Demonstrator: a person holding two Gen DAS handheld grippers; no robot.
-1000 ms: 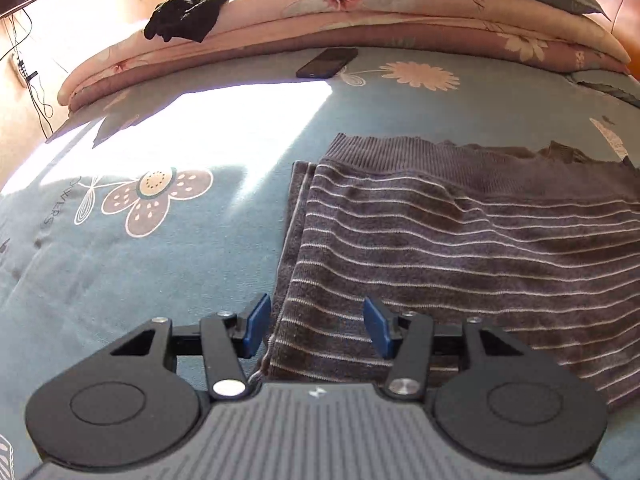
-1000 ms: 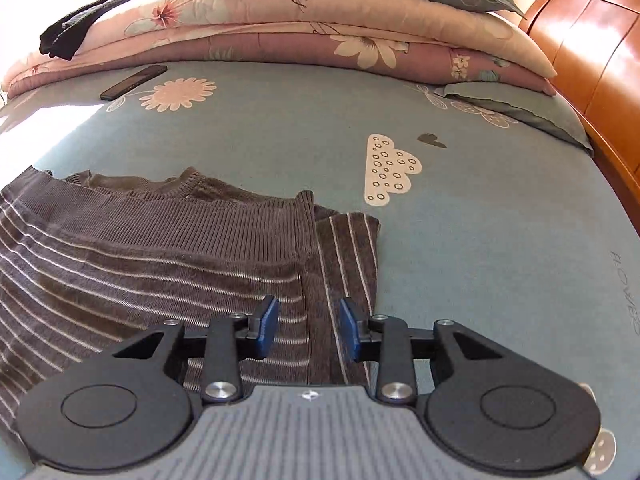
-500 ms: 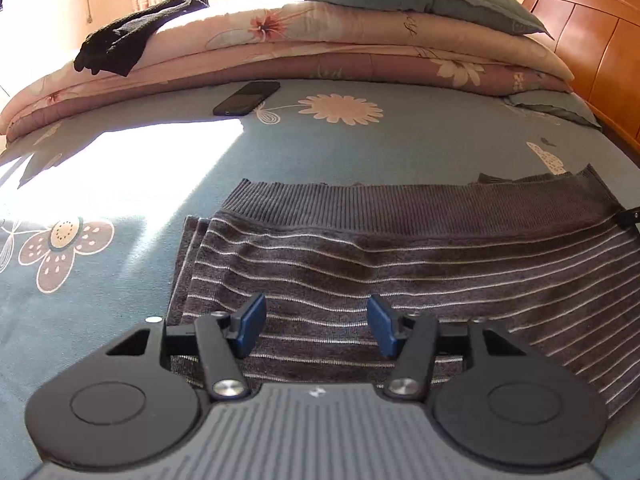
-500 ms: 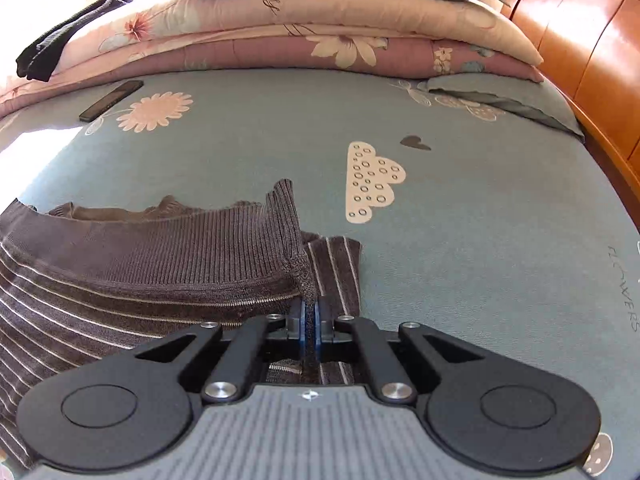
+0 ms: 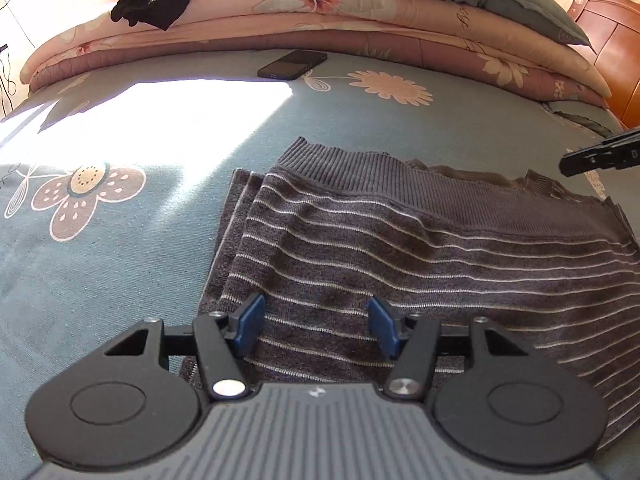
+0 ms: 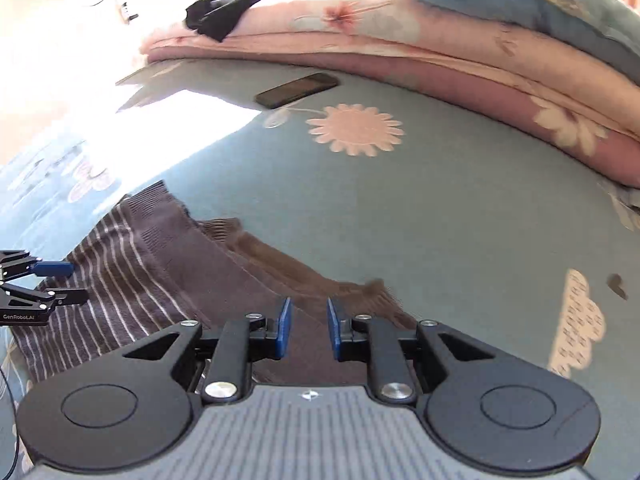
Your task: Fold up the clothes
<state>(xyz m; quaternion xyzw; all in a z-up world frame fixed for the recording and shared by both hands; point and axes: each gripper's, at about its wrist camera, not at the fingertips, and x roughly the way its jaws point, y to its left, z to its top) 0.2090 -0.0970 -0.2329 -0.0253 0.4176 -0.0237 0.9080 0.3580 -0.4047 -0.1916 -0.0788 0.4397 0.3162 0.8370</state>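
The striped brown sweater (image 5: 420,256) lies folded on the blue flowered bedsheet (image 5: 140,248), its ribbed hem toward the stacked quilts (image 5: 360,28), so the fold looks partly done and a further fold or a tidy-up is probably what remains; the left gripper (image 5: 316,326) hovers over the near left part of the knit with its jaws apart and nothing pinched; the right gripper (image 6: 308,330) has just been opening, its blue pads (image 6: 284,328) now a narrow gap apart over the plain brown edge with no cloth between them, so the corner appears let go; the next move likely calls for both claws to take fresh hold of one edge and carry it evenly across; a dark phone (image 5: 292,65) and a black garment (image 5: 168,0) lie well clear; the only readable writing is "GenRobot.AI" on the left gripper's body in the right wrist view; lettering on the quilts is too small to make out
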